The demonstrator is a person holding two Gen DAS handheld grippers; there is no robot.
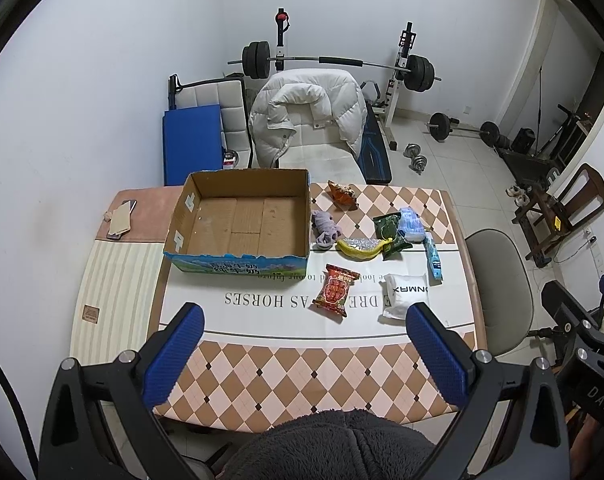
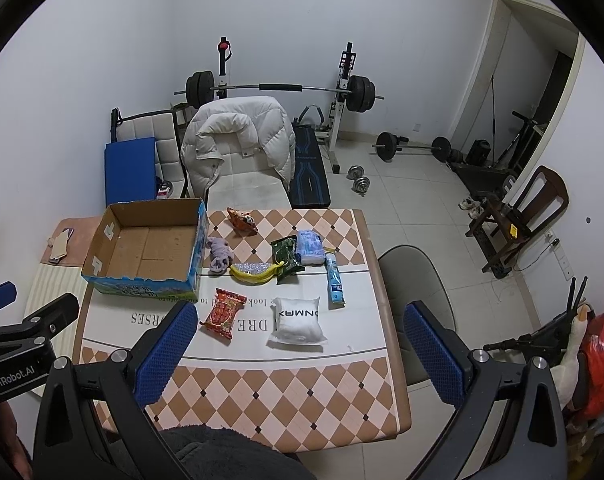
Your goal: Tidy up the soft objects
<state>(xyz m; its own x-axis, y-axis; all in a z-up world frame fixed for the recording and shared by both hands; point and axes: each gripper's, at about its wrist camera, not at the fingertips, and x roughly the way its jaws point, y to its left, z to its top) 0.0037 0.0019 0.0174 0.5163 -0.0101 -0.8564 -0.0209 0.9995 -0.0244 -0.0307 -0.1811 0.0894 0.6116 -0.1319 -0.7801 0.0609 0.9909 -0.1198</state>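
Behind the table: a chair draped with a white puffer jacket (image 1: 306, 116), a barbell (image 1: 334, 62) on its rack (plates fitted), dumbbells (image 1: 416, 158) on the tiled floor.

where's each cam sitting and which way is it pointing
Left wrist: on the left gripper, held above the table's near edge, facing the cardboard box and far wall; its blue fingers and a dark fleece sleeve show.
Right wrist: on the right gripper, further right, same heading; the left gripper shows at left.
Both share the box, the red snack packet and the white pouch.
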